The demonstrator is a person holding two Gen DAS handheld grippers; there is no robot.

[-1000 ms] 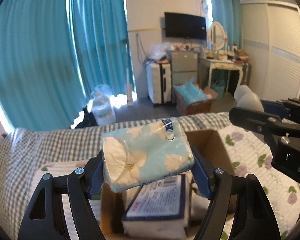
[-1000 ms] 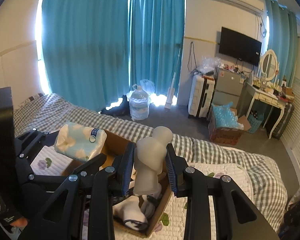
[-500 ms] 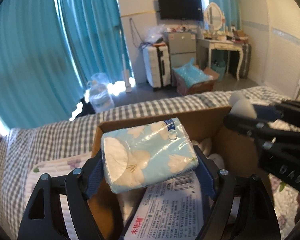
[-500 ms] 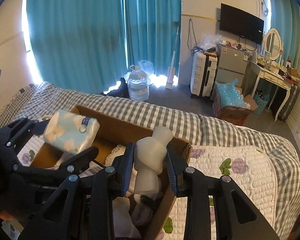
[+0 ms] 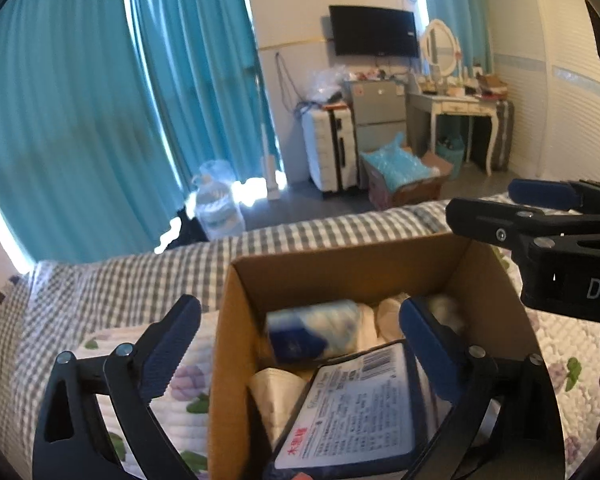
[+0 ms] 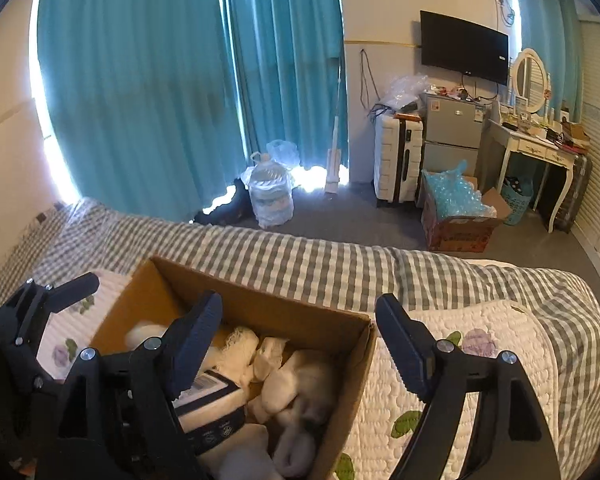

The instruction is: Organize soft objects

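A brown cardboard box [image 5: 340,268] sits on the bed and also shows in the right wrist view [image 6: 260,304]. My left gripper [image 5: 300,320] is open and empty above the box. The blue floral tissue pack [image 5: 314,336] lies inside the box beside a flat white labelled pack [image 5: 360,416]. My right gripper [image 6: 298,328] is open and empty over the box's right end. The pale grey squishy item [image 6: 300,384] lies in the box among white socks and soft items. The right gripper also shows in the left wrist view [image 5: 540,216].
The box rests on a white floral quilt [image 6: 460,360] over a grey checked bedspread [image 6: 340,264]. Beyond the bed are teal curtains [image 6: 140,100], a water jug [image 6: 270,194], a suitcase [image 6: 398,160], a small fridge, a carton of blue bags [image 6: 456,208] and a dressing table [image 6: 536,148].
Both grippers have opened. The tissue pack left my left gripper and the squishy item left my right gripper; both now lie in the box. Both views tilted down.
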